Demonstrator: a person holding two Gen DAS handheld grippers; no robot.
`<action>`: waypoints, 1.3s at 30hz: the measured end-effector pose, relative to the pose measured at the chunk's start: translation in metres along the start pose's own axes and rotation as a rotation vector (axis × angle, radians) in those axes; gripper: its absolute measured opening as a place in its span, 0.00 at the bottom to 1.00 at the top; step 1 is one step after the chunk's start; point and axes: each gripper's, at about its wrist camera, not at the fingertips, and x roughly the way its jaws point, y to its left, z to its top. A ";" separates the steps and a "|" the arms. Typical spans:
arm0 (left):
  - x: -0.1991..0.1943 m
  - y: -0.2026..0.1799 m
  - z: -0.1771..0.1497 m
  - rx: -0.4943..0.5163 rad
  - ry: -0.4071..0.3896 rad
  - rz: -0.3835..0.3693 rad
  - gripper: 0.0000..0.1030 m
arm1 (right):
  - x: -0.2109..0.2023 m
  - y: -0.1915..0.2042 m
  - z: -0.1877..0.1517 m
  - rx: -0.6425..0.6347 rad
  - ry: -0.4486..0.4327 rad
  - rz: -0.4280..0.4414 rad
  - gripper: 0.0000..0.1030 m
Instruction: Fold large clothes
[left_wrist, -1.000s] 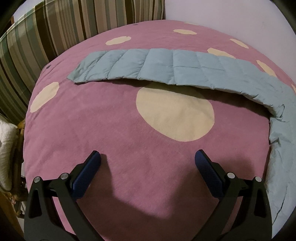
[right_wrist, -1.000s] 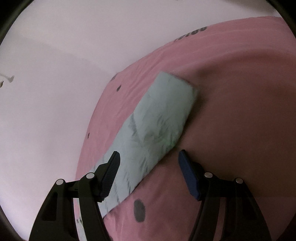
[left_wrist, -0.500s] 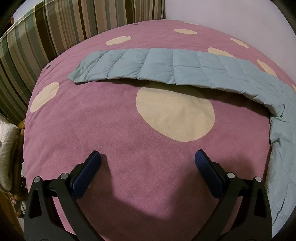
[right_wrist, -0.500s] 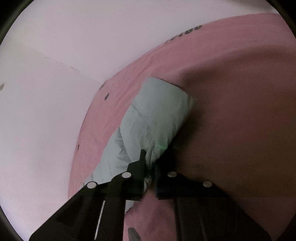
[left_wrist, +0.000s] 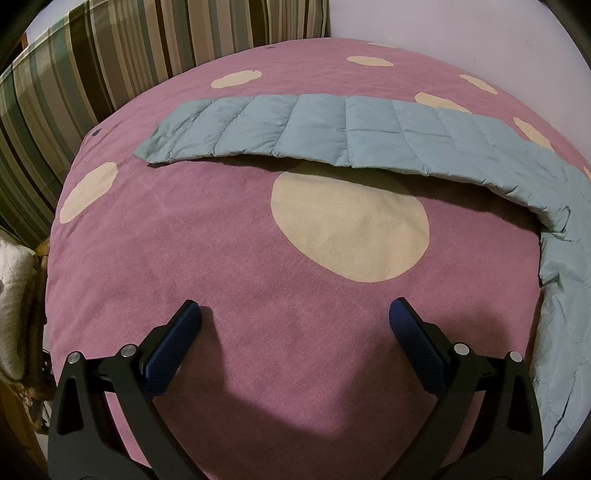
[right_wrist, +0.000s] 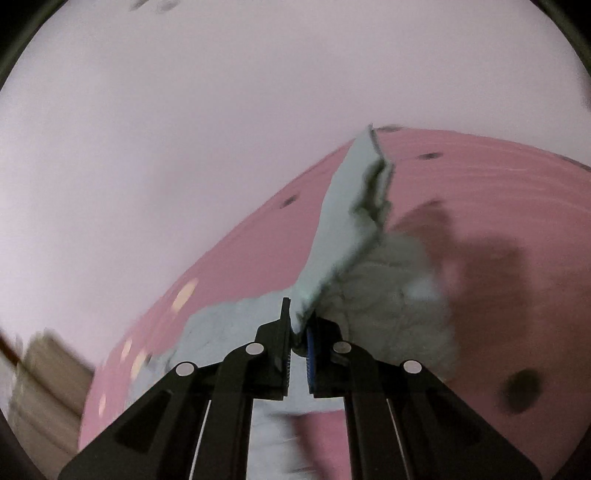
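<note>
A light blue quilted jacket (left_wrist: 332, 133) lies across the far side of a pink bed cover with cream dots (left_wrist: 221, 266). One long sleeve stretches left and the body runs down the right edge. My left gripper (left_wrist: 295, 321) is open and empty above the pink cover, well short of the jacket. My right gripper (right_wrist: 298, 325) is shut on the edge of the other sleeve (right_wrist: 343, 221) and holds it raised off the bed, so the sleeve stands up from the jaws. The right wrist view is blurred.
A striped green and brown cushion or headboard (left_wrist: 110, 55) borders the bed at the back left. A pale wall (right_wrist: 221, 110) runs along the bed's far side. A white cushion (left_wrist: 14, 295) sits beyond the bed's left edge.
My right gripper closed on the sleeve and lifted it off the bed, swinging the view upward. My left gripper and the jacket part in its view have not moved.
</note>
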 end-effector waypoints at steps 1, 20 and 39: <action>0.000 0.001 0.000 -0.004 0.001 -0.005 0.98 | 0.005 0.012 -0.004 -0.021 0.015 0.012 0.06; 0.001 0.000 0.000 -0.016 0.004 -0.019 0.98 | 0.085 0.238 -0.169 -0.640 0.397 0.138 0.06; 0.001 -0.001 0.000 -0.013 0.006 -0.015 0.98 | 0.034 0.203 -0.120 -0.627 0.359 0.244 0.40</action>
